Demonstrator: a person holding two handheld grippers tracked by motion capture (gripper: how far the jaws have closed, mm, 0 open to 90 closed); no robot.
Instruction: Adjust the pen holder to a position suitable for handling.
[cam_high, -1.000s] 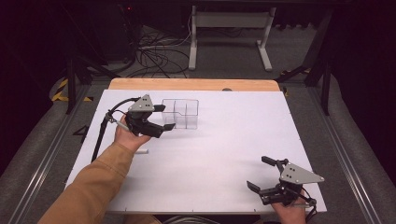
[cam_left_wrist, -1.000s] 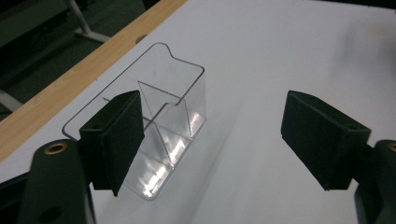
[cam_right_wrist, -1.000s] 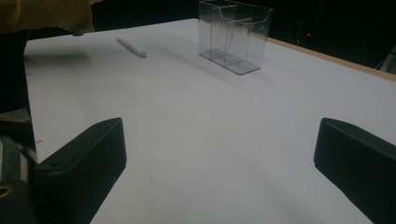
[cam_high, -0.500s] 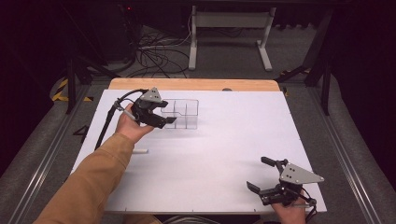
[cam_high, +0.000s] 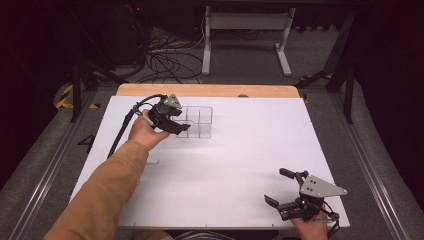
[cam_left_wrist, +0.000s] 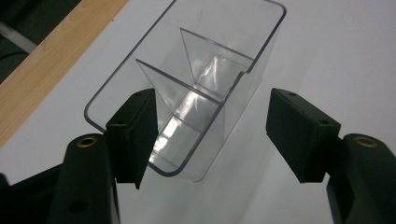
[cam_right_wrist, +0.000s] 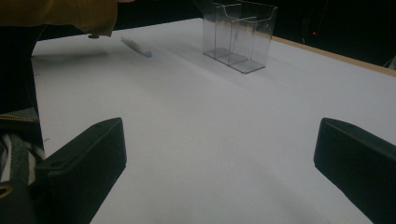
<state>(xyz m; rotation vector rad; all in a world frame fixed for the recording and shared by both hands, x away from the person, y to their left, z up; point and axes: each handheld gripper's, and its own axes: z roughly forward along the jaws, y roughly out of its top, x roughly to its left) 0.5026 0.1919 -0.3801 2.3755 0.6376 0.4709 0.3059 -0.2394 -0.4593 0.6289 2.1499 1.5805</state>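
A clear plastic organizer (cam_high: 199, 121) with divided compartments stands upright on the white table top (cam_high: 250, 145), back left of centre. My left gripper (cam_high: 181, 121) hovers at its left end. In the left gripper view the jaws stand open on either side of the organizer's (cam_left_wrist: 205, 88) near end, the left pad (cam_left_wrist: 135, 135) overlapping its wall; nothing is held. My right gripper (cam_high: 276, 186) rests open near the front right corner, and its own view shows the open gripper (cam_right_wrist: 219, 163) above bare white table top with the organizer (cam_right_wrist: 240, 35) far off.
A small white and blue pen-like stick (cam_high: 152, 161) lies on the table beside the mustard sleeve (cam_high: 105, 195), and shows as the stick (cam_right_wrist: 136, 46) in the right gripper view. A wooden strip (cam_high: 210, 90) borders the table's back edge. Cables and a stand sit on the floor beyond.
My left gripper has moved back and to the right, up to the organizer's left end. The right gripper has stayed put.
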